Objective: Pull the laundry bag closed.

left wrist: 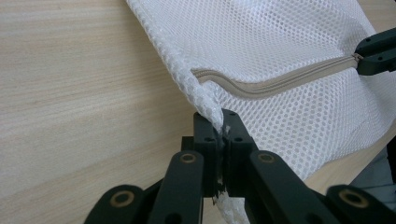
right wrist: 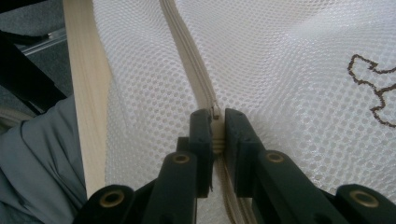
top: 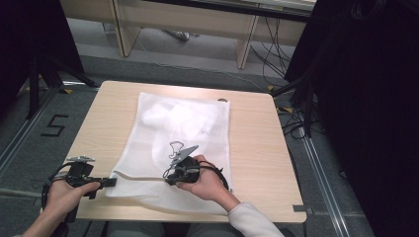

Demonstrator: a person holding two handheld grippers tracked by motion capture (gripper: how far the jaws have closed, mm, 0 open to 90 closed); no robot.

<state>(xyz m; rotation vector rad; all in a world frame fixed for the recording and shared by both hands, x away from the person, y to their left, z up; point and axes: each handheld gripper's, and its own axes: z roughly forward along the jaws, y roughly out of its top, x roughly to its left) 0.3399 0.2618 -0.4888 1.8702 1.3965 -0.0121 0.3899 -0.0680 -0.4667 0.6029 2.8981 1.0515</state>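
Observation:
A white mesh laundry bag [top: 183,133] lies flat on the wooden table [top: 257,148], with a white garment inside it. Its beige zipper [left wrist: 280,81] runs along the near edge. My left gripper [top: 109,182] is shut on the bag's near-left corner [left wrist: 210,109], and the mesh is pinched between its jaws. My right gripper [top: 169,178] sits farther right on the same edge, shut on the zipper pull [right wrist: 216,122]. In the left gripper view, the right gripper [left wrist: 376,51] shows at the zipper's far end.
A dark line drawing [right wrist: 373,88] is printed on the mesh beside my right gripper. The table's near edge [right wrist: 84,93] runs close to the bag, with a person's grey trousers [right wrist: 37,163] below it. Desks and cables stand beyond the table's far side.

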